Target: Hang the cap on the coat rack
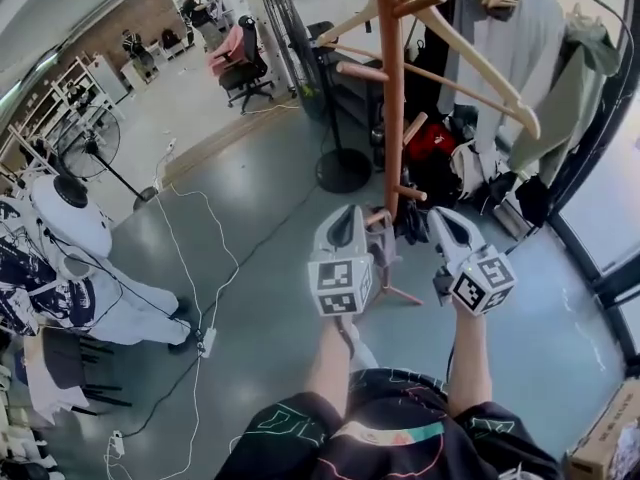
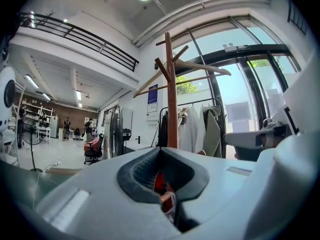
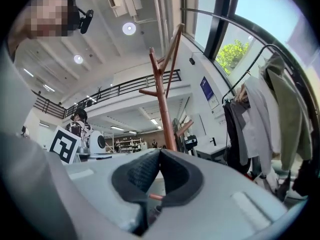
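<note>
Two bare forearms hold out a pair of closed grippers, side by side.

The white plastic left gripper and the matching white right gripper point forward and away from the body, near each other but not touching, their tips level. Each carries a marker cube with black-and-white squares at its rear, the left cube facing up and the right cube turned slightly outward. The left forearm and right forearm reach out almost parallel. In each gripper view the dark ribbed pads meet at the tip, so both pairs of jaws are closed together.
</note>
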